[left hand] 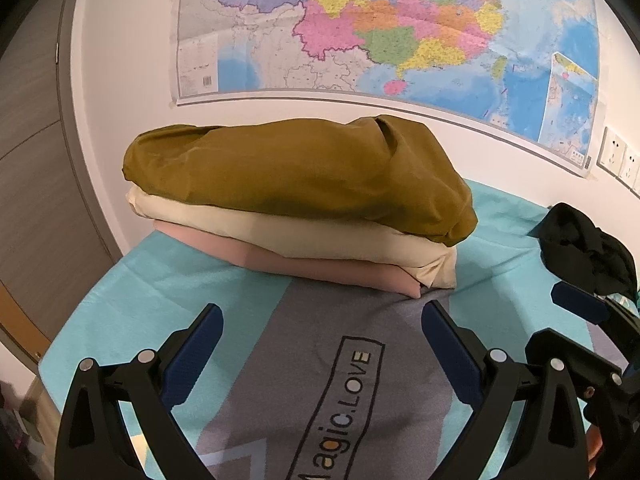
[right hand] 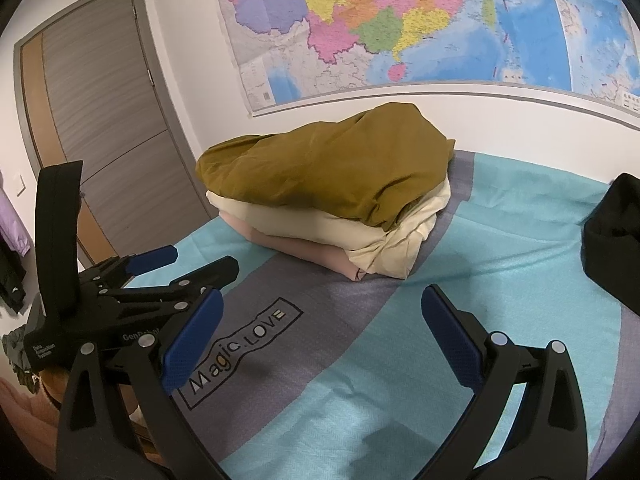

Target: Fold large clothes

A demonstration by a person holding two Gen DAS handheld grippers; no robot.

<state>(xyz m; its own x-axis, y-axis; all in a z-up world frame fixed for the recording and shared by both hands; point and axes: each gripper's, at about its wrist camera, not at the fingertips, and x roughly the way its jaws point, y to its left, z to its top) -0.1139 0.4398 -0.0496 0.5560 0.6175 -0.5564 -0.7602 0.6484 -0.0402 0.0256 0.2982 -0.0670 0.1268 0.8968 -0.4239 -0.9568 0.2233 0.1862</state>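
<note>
A stack of folded clothes lies on the bed against the wall: an olive-brown garment (left hand: 304,176) (right hand: 332,164) on top, a cream one (left hand: 288,232) (right hand: 320,232) under it, a pink one (left hand: 320,268) (right hand: 304,254) at the bottom. A crumpled black garment (left hand: 588,252) (right hand: 612,236) lies to the right. My left gripper (left hand: 322,324) hovers open over the bedspread in front of the stack, holding nothing; it also shows in the right wrist view (right hand: 204,260). My right gripper (right hand: 322,312) is open and empty, to the right of the left one.
The bedspread (left hand: 160,280) (right hand: 500,248) is turquoise with grey bands and a "Magic.LOVE" label (right hand: 240,348). A wall map (left hand: 380,28) hangs above the stack. A grey door (right hand: 104,100) stands at the left; wall sockets (left hand: 618,156) sit at the right.
</note>
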